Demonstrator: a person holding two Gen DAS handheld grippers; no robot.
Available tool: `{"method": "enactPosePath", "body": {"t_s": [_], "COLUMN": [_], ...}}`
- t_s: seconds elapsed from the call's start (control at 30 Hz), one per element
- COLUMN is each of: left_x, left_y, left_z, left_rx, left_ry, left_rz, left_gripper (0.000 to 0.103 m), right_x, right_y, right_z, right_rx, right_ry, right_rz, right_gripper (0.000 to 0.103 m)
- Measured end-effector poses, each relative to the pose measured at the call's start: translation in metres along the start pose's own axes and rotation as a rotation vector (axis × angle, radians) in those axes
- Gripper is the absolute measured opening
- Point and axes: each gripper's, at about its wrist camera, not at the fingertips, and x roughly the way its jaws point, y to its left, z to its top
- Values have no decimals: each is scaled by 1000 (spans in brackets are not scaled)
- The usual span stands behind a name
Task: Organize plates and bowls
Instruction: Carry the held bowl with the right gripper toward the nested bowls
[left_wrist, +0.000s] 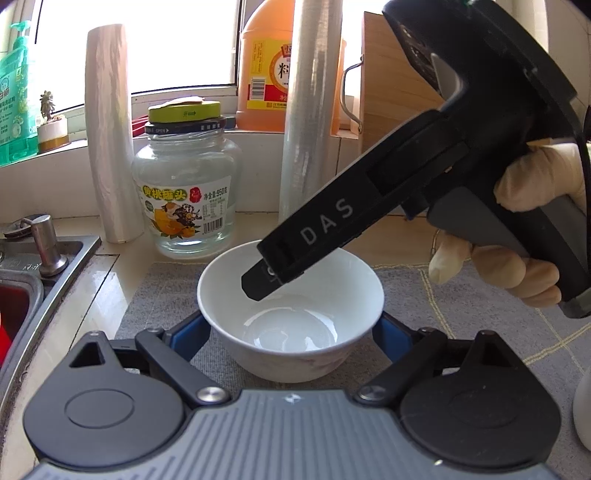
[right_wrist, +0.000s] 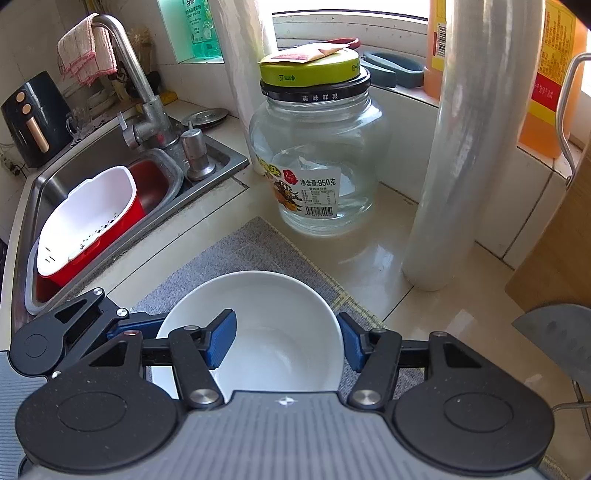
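Bowl (right_wrist: 258, 332) rim pinched in R gripper (right_wrist: 284, 341) — L gripper (left_wrist: 290, 328) straddles it.

Small white glazed ceramic bowl (left_wrist: 291, 314), round and deep, upright with its mouth up, glossy inside and apparently empty. Stands on a grey woven mat (left_wrist: 166, 295) laid over the pale surface (right_wrist: 424, 314), just in front of a clear glass jar (left_wrist: 186, 199). Faint pinkish marking on the outer wall, possibly a printed pattern; too washed out to tell. Rim unbroken where it shows.
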Motion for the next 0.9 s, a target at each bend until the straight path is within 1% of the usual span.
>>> {"method": "enactPosePath", "body": {"t_s": [0.4,0.57,0.9], "left_x": [-17,-27,-56], "left_y": [-11,-17,-40], "left_z": [2,4,7], "left_rx": [36,33,67], "left_ry": [7,10,18], "left_rz": [3,-11,-23], "left_gripper": [94,94,94], "right_x": [-19,-34,-72], "right_y": [7,13,25], "right_z": [-7,-15,-33], "right_rx": [-15,-22,-38], "right_ry": [-9,-19,-51], "right_rz": [10,11,23], "right_gripper": [65,65,65]}}
